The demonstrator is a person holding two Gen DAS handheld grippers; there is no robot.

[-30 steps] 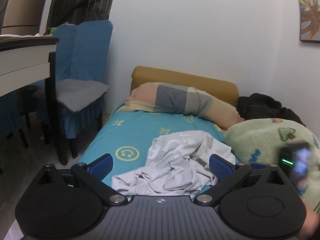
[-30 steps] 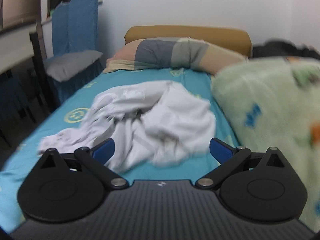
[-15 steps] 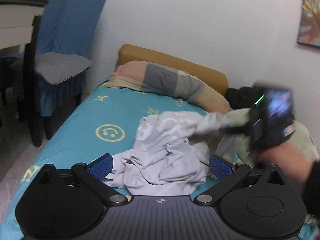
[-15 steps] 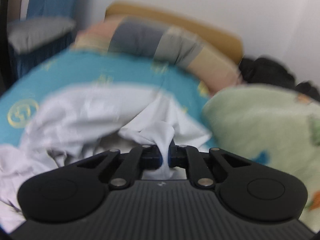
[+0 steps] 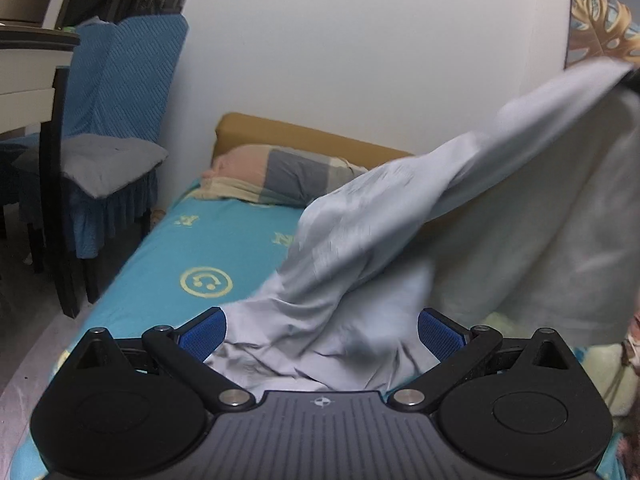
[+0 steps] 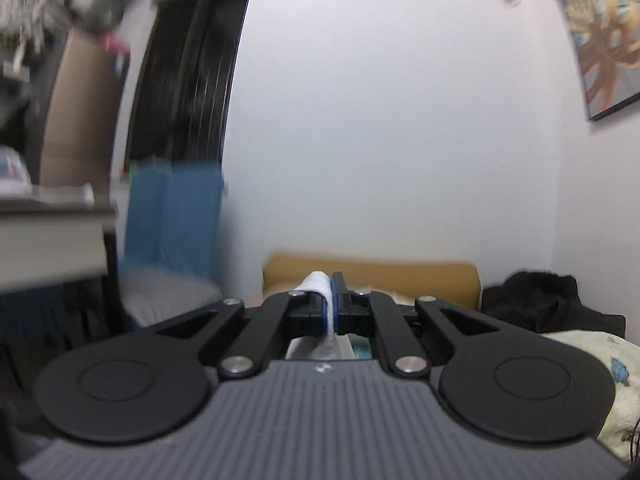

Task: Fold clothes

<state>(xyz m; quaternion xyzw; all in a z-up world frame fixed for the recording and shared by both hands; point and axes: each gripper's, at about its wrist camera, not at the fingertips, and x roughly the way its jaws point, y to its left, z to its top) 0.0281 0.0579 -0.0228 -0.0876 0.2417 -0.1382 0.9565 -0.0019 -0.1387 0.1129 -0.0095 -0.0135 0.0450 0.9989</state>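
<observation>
A white garment (image 5: 360, 240) is stretched from the teal bed sheet (image 5: 192, 248) up toward the upper right in the left wrist view. Its lower part lies between the blue pads of my left gripper (image 5: 322, 330), which is open and close above the cloth. My right gripper (image 6: 329, 308) is shut on a pinch of the white garment (image 6: 318, 283) and held high, facing the wall. The rest of the garment hangs below it, out of the right wrist view.
A striped pillow (image 5: 280, 176) and tan headboard (image 5: 304, 136) are at the bed's far end. A blue-covered chair (image 5: 108, 128) and desk (image 5: 28, 80) stand left of the bed. A green printed blanket (image 6: 600, 368) and dark clothing (image 6: 548, 300) lie at right.
My right gripper has lifted the pinched garment up high, pulling the cloth off the bed toward the upper right. My left gripper has stayed open and moved closer over the cloth's lower edge.
</observation>
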